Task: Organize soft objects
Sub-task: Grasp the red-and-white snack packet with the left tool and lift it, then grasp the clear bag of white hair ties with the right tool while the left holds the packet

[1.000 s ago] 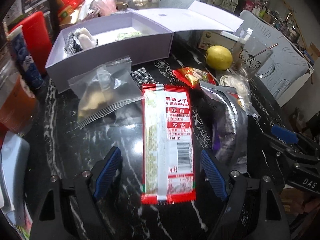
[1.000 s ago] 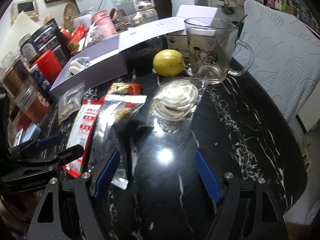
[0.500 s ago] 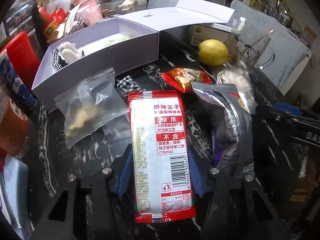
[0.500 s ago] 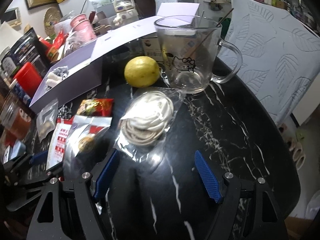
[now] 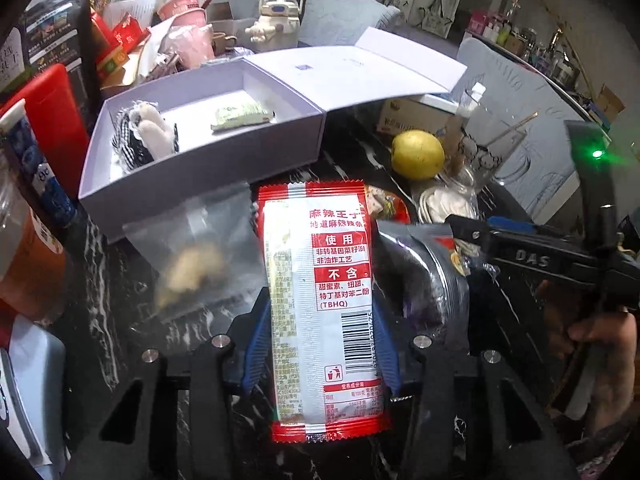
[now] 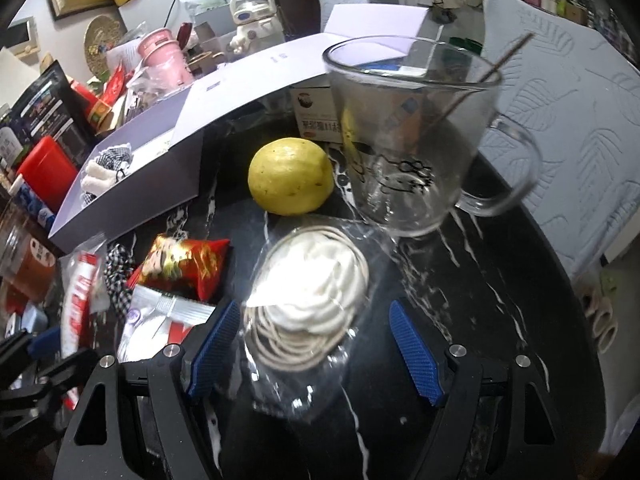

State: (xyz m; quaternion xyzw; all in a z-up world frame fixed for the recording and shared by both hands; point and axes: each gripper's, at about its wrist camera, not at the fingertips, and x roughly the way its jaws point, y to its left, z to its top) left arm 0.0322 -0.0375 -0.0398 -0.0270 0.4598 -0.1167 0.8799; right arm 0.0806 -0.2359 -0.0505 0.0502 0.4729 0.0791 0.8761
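My left gripper (image 5: pixel 320 344) is shut on a long red and white snack packet (image 5: pixel 320 280), its blue pads pressing the packet's two long edges, and holds it a little above the black marble table. Beyond it stands the open lilac box (image 5: pixel 200 184) with a checked plush toy (image 5: pixel 148 136) and a green sachet (image 5: pixel 240 116) inside. My right gripper (image 6: pixel 314 344) is open around a clear bag of white cord (image 6: pixel 308 300) lying on the table; its pads do not touch the bag.
A clear zip bag (image 5: pixel 192 264), a silver pouch (image 5: pixel 432 276) and a small red packet (image 6: pixel 188 264) lie between the grippers. A lemon (image 6: pixel 290 176) and a glass mug (image 6: pixel 412 140) stand behind the cord bag. Clutter lines the table's far left.
My left gripper closed on the snack packet and raised it slightly. My right gripper slid right, from over the silver pouch to around the cord bag.
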